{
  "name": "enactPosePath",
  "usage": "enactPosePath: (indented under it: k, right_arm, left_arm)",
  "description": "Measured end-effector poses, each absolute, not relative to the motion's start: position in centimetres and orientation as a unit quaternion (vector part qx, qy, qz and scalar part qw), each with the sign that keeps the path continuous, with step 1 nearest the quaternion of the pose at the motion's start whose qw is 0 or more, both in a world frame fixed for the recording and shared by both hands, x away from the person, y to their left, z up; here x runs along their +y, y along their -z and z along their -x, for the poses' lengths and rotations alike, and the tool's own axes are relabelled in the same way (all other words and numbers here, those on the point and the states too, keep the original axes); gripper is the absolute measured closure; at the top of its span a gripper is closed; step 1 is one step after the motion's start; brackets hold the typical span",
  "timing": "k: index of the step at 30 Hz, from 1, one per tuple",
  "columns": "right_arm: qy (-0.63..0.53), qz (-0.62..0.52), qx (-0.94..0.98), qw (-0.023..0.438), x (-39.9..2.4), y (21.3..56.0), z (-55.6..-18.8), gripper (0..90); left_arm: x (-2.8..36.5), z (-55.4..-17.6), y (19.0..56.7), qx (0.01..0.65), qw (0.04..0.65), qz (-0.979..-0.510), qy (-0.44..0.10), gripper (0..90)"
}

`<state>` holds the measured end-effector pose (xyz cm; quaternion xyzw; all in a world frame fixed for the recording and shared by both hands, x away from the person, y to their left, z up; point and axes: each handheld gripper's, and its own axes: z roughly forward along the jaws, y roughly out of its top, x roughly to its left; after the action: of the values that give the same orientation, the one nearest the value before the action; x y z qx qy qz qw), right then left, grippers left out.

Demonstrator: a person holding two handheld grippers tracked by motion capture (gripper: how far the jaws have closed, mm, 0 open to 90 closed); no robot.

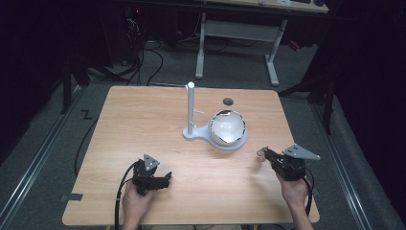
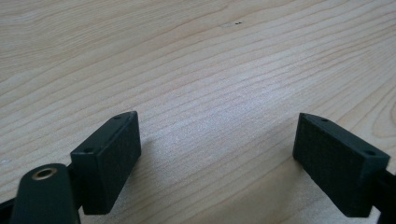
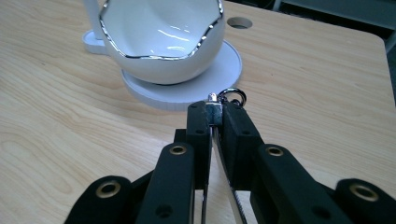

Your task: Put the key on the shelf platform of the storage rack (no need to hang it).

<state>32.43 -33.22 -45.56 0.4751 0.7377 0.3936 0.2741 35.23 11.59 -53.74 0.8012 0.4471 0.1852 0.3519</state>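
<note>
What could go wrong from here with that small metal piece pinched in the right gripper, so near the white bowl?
The right gripper pinches the small silver metal clasp with a ring only at its jaw tips, so it could slip out. The glossy white bowl with a silver rim sits tilted on the white round stand base just ahead; a push forward could knock it.

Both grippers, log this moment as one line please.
left gripper: open over bare table | right gripper: shut on small metal ring piece | white bowl: on stand base
</note>
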Motion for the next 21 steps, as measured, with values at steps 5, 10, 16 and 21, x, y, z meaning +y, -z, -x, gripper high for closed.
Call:
enactPosePath:
  k: [5,10,16,21]
  right_arm:
    - [-0.403,-0.463,0.741,0.271,-32.7,44.9,-32.1,82.3]
    - [-0.411,-0.447,0.749,0.266,-31.9,44.1,-32.0,82.3]
    - [-0.415,-0.439,0.753,0.261,-31.4,43.5,-31.9,82.3]
    - [-0.421,-0.432,0.755,0.256,-31.0,43.1,-32.0,82.3]
  left_arm:
    - [11.6,-35.2,53.7,0.447,0.352,-0.801,-0.185,15.5]
    - [11.6,-35.2,53.7,0.447,0.352,-0.801,-0.185,15.5]
    - [11.6,-35.2,53.7,0.447,0.352,-0.801,-0.185,15.5]
    - [11.6,-35.2,53.7,0.447,0.352,-0.801,-0.185,15.5]
